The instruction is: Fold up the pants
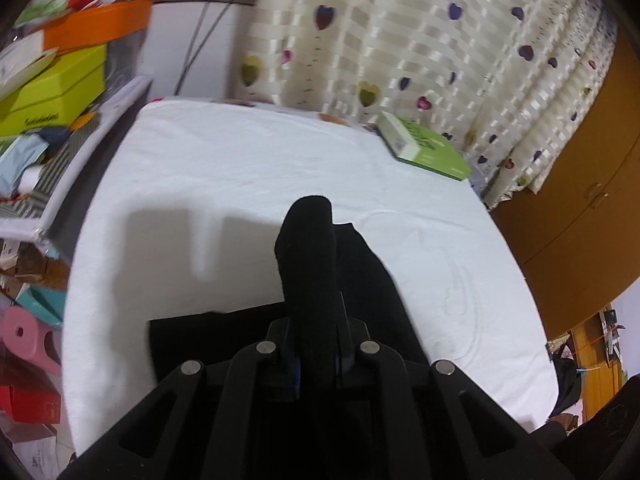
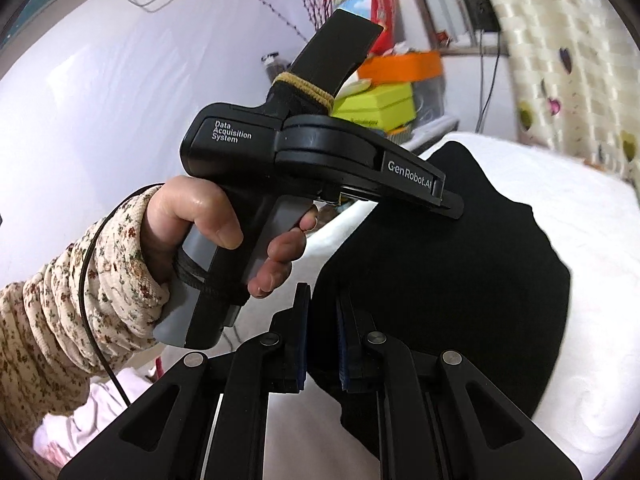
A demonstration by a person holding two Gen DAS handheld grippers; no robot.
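Nearest the lens in the left wrist view, the left claw (image 1: 316, 344) is pinching a bunched ridge of the black pants (image 1: 308, 248), jaws narrowed right down on the fabric, and the cloth is sticking up past the fingertips in a soft hump. Same story in the right wrist view: the right claw (image 2: 323, 340) is clamping another edge of the pants (image 2: 440, 280), jaws close together with black cloth filling the gap between them.

The pants are hanging partly lifted, draping from both claws down onto the white bed (image 1: 240, 184), with a flatter part (image 1: 208, 340) lying on the sheet just to the left of the left claw. Judging by the way it's sagging and folding over itself, this is light, floppy knit stuff: no stiffness at all, not slippery, nothing fragile. I'm guessing it's going to droop wherever it isn't held, so grabbing at corners or along a hem or waistband, with the two grips well apart, is probably the way to keep an edge straight for the fold.

In the right wrist view the person's left hand (image 2: 224, 232) is gripping the left claw's handle (image 2: 224, 280), flowery sleeve (image 2: 60, 304) and all.

Farther back, a green box (image 1: 424, 146) is sitting on the far right part of the bed, near the heart-print curtain (image 1: 400, 40). Stacked orange and lime boxes (image 1: 60, 76) are piling up on the far left.
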